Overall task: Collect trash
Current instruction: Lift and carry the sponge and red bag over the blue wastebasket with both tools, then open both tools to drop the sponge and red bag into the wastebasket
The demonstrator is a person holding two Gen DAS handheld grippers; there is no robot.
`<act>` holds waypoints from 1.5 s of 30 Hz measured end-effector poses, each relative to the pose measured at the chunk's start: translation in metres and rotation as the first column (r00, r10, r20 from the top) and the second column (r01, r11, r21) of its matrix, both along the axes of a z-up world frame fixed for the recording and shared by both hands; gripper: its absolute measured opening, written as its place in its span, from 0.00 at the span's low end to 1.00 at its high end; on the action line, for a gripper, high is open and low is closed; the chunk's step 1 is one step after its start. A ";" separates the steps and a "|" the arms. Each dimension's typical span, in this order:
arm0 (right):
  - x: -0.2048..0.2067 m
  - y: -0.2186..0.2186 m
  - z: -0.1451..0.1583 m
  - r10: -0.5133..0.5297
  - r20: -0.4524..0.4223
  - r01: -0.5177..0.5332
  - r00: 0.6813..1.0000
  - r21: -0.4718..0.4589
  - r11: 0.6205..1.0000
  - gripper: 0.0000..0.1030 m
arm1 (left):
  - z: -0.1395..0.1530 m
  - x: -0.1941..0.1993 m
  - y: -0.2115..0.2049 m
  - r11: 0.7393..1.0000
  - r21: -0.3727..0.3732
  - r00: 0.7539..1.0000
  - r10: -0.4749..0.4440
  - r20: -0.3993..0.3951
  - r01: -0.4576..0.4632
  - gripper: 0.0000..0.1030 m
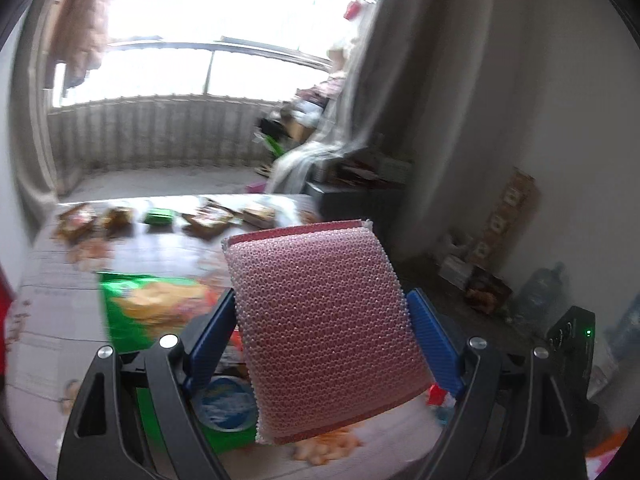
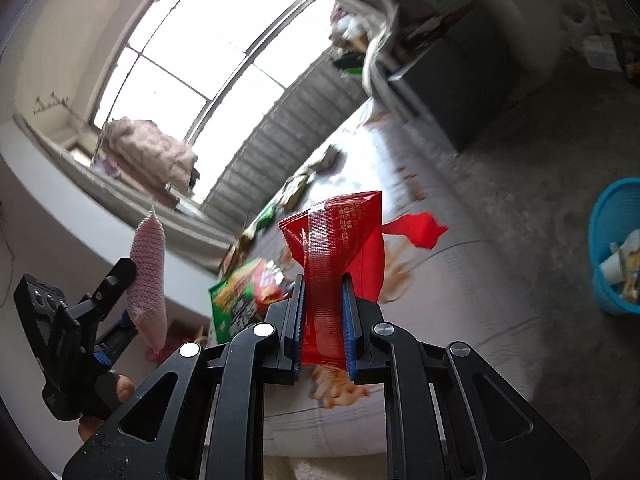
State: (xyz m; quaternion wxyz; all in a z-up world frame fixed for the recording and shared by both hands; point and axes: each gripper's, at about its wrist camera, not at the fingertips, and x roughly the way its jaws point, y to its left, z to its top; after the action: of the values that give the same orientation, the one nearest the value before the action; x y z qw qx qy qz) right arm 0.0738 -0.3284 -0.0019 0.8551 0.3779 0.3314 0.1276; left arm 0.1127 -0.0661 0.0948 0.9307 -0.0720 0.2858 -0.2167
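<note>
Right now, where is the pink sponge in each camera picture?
Left wrist view: the pink sponge fills the lower middle, clamped between the left gripper pads.
Right wrist view: it hangs at the left edge, seen edge-on in that same gripper.
Shared landmark: the green snack bag on the table, just beside the sponge in both.

I count one pink sponge [image 1: 324, 320], one red wrapper [image 2: 336, 264] and one large green snack bag [image 1: 148, 304]. Along the surface's far edge, left of frame centre, about five small packets [image 1: 208, 220] sit blurred. One blue bin [image 2: 616, 248] sits at the right edge.
</note>
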 end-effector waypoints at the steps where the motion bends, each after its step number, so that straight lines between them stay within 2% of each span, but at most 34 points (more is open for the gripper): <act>1: -0.005 -0.008 0.000 -0.020 0.000 0.020 1.000 0.002 1.000 0.14 | 0.000 0.001 -0.008 1.000 -0.001 1.000 -0.021 -0.005 0.021 0.80; 6: -0.037 -0.066 -0.011 -0.180 -0.026 0.180 0.983 -0.011 0.984 0.14 | -0.007 0.015 -0.073 0.983 -0.008 0.981 -0.184 -0.065 0.184 0.80; 10: -0.066 -0.115 -0.035 -0.332 -0.087 0.331 0.939 -0.025 0.943 0.14 | -0.025 0.026 -0.136 0.947 -0.019 0.935 -0.319 -0.153 0.320 0.80; 13: -0.086 -0.149 -0.063 -0.438 -0.156 0.439 0.885 -0.031 0.898 0.14 | -0.050 0.033 -0.193 0.910 0.011 0.887 -0.400 -0.231 0.414 0.80; 17: -0.102 -0.183 -0.103 -0.514 -0.252 0.530 0.820 -0.006 0.848 0.14 | -0.091 0.039 -0.264 0.861 0.052 0.821 -0.462 -0.336 0.505 0.80; 22: -0.094 -0.210 -0.135 -0.538 -0.316 0.565 0.782 -0.005 0.825 0.14 | -0.144 0.047 -0.344 0.810 0.106 0.759 -0.482 -0.438 0.576 0.81; 26: -0.073 -0.233 -0.154 -0.558 -0.334 0.587 0.760 -0.015 0.809 0.15 | -0.175 0.058 -0.393 0.787 0.118 0.728 -0.488 -0.482 0.605 0.85; 28: -0.059 -0.252 -0.168 -0.564 -0.354 0.600 0.746 -0.010 0.800 0.19 | -0.191 0.066 -0.414 0.783 0.133 0.723 -0.476 -0.500 0.608 0.94; 30: -0.048 -0.262 -0.185 -0.573 -0.380 0.611 0.726 -0.026 0.791 0.29 | -0.207 0.074 -0.426 0.789 0.147 0.726 -0.454 -0.517 0.597 0.94; 31: -0.045 -0.268 -0.195 -0.572 -0.401 0.609 0.715 -0.045 0.792 0.39 | -0.213 0.076 -0.427 0.797 0.149 0.732 -0.440 -0.520 0.586 0.94; 32: -0.038 -0.274 -0.210 -0.561 -0.440 0.601 0.701 -0.058 0.797 0.43 | -0.221 0.078 -0.428 0.813 0.151 0.741 -0.414 -0.528 0.562 0.94; 34: -0.037 -0.276 -0.229 -0.547 -0.495 0.602 0.675 -0.058 0.796 0.43 | -0.226 0.083 -0.421 0.836 0.157 0.751 -0.371 -0.546 0.526 0.94; 35: -0.039 -0.275 -0.233 -0.542 -0.500 0.601 0.676 -0.052 0.798 0.43 | -0.227 0.086 -0.414 0.849 0.147 0.754 -0.354 -0.554 0.507 0.94; 37: -0.045 -0.270 -0.236 -0.535 -0.495 0.593 0.685 -0.048 0.804 0.44 | -0.222 0.088 -0.403 0.865 0.135 0.763 -0.339 -0.550 0.483 0.94; 39: -0.050 -0.265 -0.237 -0.527 -0.485 0.584 0.698 -0.040 0.811 0.48 | -0.212 0.090 -0.394 0.879 0.146 0.788 -0.321 -0.525 0.455 0.94; 41: -0.055 -0.264 -0.237 -0.526 -0.485 0.584 0.699 -0.039 0.811 0.49 | -0.196 0.088 -0.386 0.890 0.145 0.813 -0.314 -0.490 0.431 0.94; 45: -0.058 -0.269 -0.230 -0.536 -0.465 0.601 0.705 -0.010 0.799 0.49 | -0.165 0.078 -0.375 0.890 0.140 0.830 -0.335 -0.446 0.434 0.94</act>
State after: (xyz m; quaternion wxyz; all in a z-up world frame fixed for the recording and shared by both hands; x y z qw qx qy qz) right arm 0.0162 -0.5976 -0.2321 0.7238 0.5401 0.3749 -0.2094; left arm 0.1907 -0.4415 -0.0702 0.7881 0.0542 0.5069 -0.3451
